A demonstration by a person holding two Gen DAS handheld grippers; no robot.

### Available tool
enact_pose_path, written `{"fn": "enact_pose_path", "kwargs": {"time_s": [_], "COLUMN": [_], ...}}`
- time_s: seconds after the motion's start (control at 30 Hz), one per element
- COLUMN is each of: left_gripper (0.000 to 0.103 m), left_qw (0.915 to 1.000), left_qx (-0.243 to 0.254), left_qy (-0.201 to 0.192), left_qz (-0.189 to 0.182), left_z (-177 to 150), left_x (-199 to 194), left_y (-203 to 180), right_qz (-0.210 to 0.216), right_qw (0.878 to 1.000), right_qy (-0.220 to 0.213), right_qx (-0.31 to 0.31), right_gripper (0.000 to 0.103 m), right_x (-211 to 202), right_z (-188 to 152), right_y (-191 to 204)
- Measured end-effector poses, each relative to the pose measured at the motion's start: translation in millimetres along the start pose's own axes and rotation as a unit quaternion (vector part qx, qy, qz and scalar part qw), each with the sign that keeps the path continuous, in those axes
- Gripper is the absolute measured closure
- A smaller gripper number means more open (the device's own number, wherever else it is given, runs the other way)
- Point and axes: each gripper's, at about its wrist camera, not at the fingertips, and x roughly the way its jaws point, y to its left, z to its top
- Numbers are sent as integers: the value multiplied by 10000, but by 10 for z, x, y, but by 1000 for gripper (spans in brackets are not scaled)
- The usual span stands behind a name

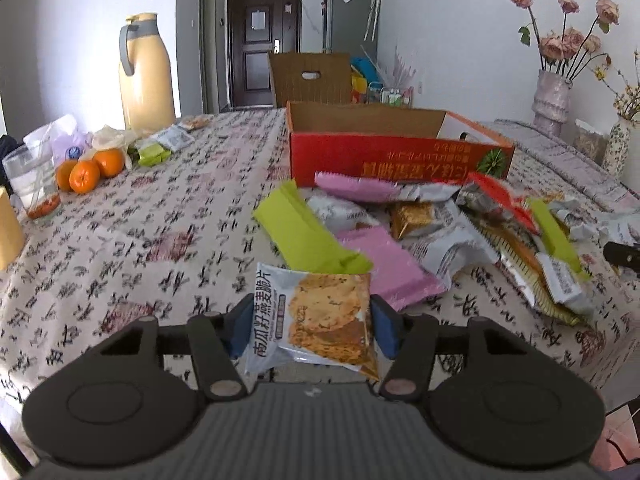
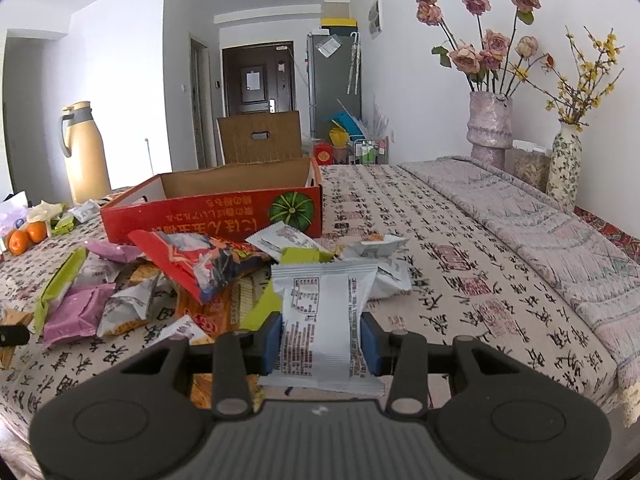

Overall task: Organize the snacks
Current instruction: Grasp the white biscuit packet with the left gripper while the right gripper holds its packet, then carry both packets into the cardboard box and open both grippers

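Observation:
My left gripper (image 1: 310, 330) is shut on a cracker packet (image 1: 316, 316) printed with golden crisps, held above the tablecloth. My right gripper (image 2: 322, 338) is shut on a white snack packet (image 2: 326, 316), back label facing me. A pile of loose snack packets (image 1: 420, 216) in green, pink, silver and red lies ahead of both grippers; it also shows in the right wrist view (image 2: 160, 276). Behind the pile stands an open red cardboard box (image 1: 400, 156), which looks empty inside (image 2: 216, 210).
Oranges (image 1: 90, 170), a glass (image 1: 32, 180) and small packets sit far left beside a yellow thermos (image 1: 146, 72). Flower vases (image 2: 490, 124) stand at the far right edge by the wall. A folded quilt (image 2: 540, 220) lies along the right side.

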Motion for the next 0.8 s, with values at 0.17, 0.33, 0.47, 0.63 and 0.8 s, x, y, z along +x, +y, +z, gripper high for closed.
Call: {"fn": "enact_pose_path", "kwargs": {"time_s": [0.17,0.33,0.47,0.63,0.8], "left_gripper": [43,43,43,43,43], "left_qw": [9998,9994,9990,9985,9984], "left_qx": [25,-1,-30,-59,-90], "left_qy": [-172,-335,-445,-530,-554], "left_qz": [-44,-57,-63,-81,-83], "left_z": [171,396,596,869,1161], "left_x": [6,83,175,345,559], "left_y": [-44,-79,-98,-126,-177], "right_qz": [53,106,146,247,422], "right_qw": [9999,9997,9993,9988,9981], "right_qy": [-76,-180,-286,-366,-366], "right_qx": [-70,-135,-179,-209,-251], "right_gripper": [63,63,63,63,63], "right_x": [60,169,295,513,814], "right_z": [105,265,437,675,963], "right_y": [21,17,23,56,109]}}
